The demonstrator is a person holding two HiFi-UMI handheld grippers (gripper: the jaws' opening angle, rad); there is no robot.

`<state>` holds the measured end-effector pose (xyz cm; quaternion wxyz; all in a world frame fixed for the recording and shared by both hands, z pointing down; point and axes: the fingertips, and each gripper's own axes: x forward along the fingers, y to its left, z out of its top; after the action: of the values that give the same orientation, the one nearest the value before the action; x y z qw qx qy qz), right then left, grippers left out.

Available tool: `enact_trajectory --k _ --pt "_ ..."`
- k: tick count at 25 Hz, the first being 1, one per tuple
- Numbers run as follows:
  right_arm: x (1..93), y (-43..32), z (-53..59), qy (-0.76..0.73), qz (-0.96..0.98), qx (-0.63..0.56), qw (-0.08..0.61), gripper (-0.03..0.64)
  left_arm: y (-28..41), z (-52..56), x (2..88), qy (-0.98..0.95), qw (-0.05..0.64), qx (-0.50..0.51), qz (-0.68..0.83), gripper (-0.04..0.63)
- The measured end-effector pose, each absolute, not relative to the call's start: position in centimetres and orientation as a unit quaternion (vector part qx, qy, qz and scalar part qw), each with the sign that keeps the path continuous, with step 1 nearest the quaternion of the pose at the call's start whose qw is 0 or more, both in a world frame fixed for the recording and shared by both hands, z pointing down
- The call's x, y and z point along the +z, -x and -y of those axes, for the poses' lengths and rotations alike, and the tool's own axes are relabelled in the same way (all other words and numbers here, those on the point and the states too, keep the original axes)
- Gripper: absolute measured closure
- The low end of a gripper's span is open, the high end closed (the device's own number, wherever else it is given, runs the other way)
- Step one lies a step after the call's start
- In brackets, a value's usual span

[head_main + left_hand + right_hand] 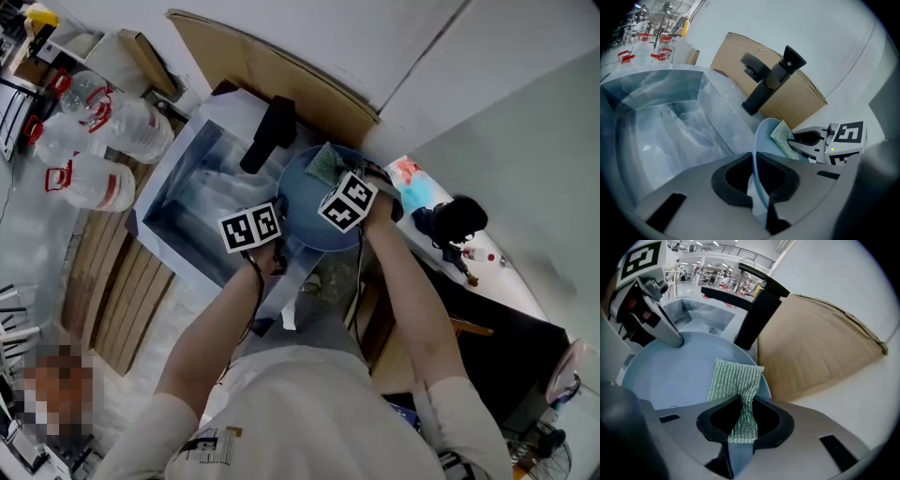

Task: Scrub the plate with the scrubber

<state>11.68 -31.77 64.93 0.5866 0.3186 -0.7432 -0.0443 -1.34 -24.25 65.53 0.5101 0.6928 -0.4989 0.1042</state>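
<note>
Plate (302, 217) is being pinched at its rim by left gripper (757, 190), jaws nearly closed, at sink (184, 165) edge; scrubber (736, 380) is being clamped in right gripper (738, 430), laid on plate; rim grip risks being levered loose by hard scrubbing.

The black faucet (267, 136) stands just behind the plate (305, 202); the sink basin (192, 206) beside it lies open.

Hidden inside right jaws: scrubber (736, 380) lower end; inside left jaws: plate (766, 145) lower rim.
</note>
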Motion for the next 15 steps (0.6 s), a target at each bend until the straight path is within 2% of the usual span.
enact_trajectory --k 5,11,12,14,15 --pt "64.8 -15.4 28.5 -0.295 0.72 -0.03 0.628 0.509 1.3 24.4 65.7 -0.702 0.494 0.113 0.501 0.566" --pt "64.5 -14.7 23.0 -0.299 0.765 0.085 0.564 0.506 1.0 24.2 65.7 -0.709 0.501 0.123 0.48 0.565" --pt "64.2 -14.3 22.4 -0.304 0.774 0.109 0.544 0.505 1.1 24.1 65.7 -0.71 0.504 0.126 0.475 0.553" --pt "63.4 -13.6 21.7 -0.322 0.789 0.15 0.502 0.503 1.8 23.9 65.4 -0.711 0.506 0.125 0.472 0.445" --pt "62.9 -13.4 21.5 -0.335 0.795 0.167 0.477 0.503 2.2 23.9 65.0 -0.713 0.503 0.12 0.474 0.443"
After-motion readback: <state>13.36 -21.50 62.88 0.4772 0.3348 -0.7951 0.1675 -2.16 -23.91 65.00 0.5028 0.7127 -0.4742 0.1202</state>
